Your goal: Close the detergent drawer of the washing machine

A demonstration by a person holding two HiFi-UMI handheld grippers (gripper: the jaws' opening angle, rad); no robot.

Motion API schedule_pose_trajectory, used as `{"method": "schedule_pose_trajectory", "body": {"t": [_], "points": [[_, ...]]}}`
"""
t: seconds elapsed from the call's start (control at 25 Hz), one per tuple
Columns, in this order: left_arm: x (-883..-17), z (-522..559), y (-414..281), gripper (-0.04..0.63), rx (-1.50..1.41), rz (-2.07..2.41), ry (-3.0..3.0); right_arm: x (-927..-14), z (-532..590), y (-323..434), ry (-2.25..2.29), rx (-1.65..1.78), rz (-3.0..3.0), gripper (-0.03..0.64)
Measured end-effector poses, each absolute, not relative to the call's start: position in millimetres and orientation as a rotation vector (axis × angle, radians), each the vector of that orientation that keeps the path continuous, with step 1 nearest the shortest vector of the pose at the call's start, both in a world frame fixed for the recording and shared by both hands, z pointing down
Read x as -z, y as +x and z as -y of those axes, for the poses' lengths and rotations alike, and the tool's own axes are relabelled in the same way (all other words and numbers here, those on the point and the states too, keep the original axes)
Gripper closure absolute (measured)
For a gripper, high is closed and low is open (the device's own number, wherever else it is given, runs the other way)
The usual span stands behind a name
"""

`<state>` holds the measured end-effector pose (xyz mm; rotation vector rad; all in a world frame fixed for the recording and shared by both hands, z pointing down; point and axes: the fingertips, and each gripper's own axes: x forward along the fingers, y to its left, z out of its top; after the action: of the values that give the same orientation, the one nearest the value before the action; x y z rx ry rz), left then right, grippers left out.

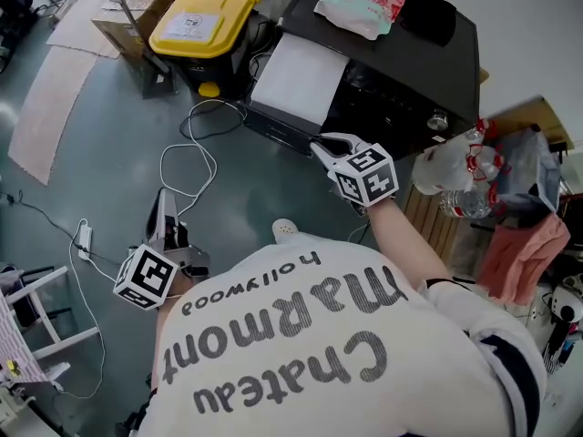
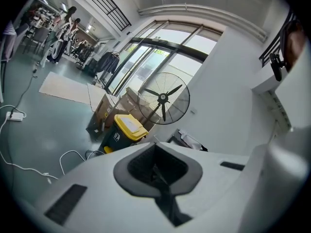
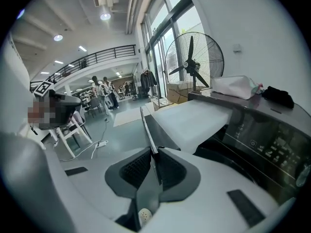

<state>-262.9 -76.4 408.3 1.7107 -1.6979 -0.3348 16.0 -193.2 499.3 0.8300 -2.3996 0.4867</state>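
I have the right gripper (image 1: 326,146) nipped nearly closed on the thin front panel of the detergent drawer (image 1: 296,80), which stands pulled well out of the washing machine (image 1: 410,71), ready for pushing home, while the left gripper (image 1: 164,212) hangs low, closed and empty.

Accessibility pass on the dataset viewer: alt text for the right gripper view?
The right gripper pinches the thin front edge of the pulled-out white detergent drawer. The black washing machine sits at right, a floor fan behind.
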Motion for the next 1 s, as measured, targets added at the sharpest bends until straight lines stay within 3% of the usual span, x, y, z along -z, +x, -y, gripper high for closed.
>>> {"method": "schedule_pose_trajectory", "body": {"t": [1.0], "points": [[-411,127,-232,0.586,0.372,1.725,1.714,-509,215,17,0.678,-0.436,2.457,0.557]]}}
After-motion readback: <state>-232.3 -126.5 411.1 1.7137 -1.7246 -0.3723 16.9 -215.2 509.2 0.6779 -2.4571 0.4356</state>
